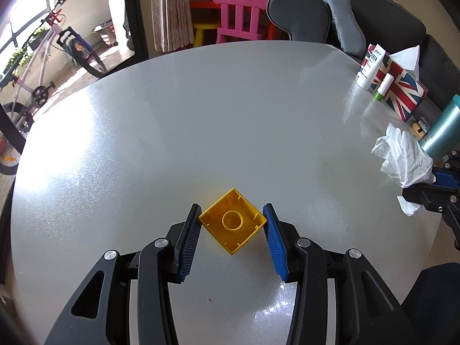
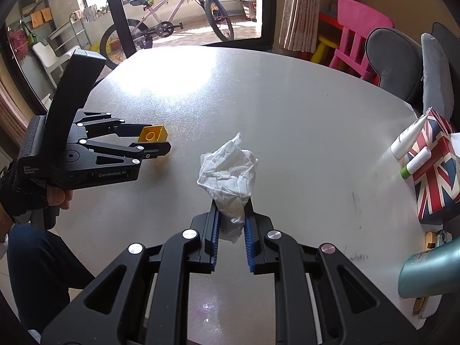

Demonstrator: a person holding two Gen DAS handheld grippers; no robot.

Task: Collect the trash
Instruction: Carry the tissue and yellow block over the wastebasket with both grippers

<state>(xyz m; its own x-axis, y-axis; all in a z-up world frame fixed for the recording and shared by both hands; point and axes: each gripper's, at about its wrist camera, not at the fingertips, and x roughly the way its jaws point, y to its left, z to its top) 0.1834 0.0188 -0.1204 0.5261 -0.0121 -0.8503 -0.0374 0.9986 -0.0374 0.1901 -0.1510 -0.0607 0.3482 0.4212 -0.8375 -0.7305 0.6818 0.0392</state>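
The left tool (image 1: 233, 218) gripped a yellow toy block (image 1: 232, 222) by two opposite corners, low in the centre of its frame. The right tool (image 2: 232, 214) was clamped on a crumpled white tissue (image 2: 228, 169) – mid-frame, above the grey tabletop (image 2: 287, 109).

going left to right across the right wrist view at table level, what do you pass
left claw with the yellow block between its fingers → crumpled tissue pinched in the right claw → white tubes → flag box
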